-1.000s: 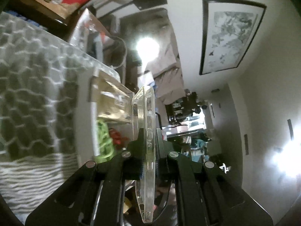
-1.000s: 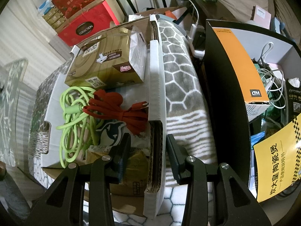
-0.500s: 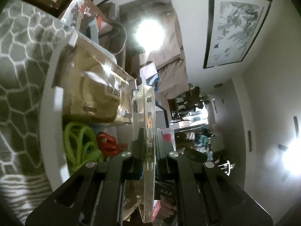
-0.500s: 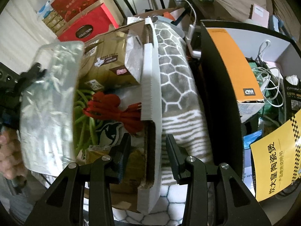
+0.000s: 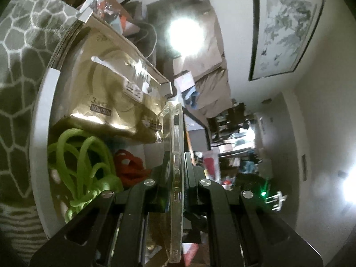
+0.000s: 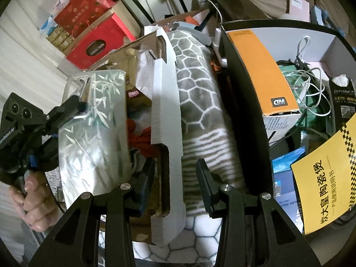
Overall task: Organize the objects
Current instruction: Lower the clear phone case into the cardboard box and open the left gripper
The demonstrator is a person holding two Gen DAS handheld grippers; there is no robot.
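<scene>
The case point(image 6: 93, 131) hides most of my view into the box point(image 6: 165, 115); only red cord point(image 5: 130, 166) and green cord point(image 5: 82, 166) show at 9 o'clock. It's clear, glossy plastic printed with bamboo. My left gripper point(image 5: 175, 171) pinches its edge above the box; my right gripper point(image 6: 174, 178) stands open astride the box's corrugated wall.

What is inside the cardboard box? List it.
Inside the cardboard box: a gold packet, green cord and red cord. The phone case in the left gripper covers the rest.
</scene>
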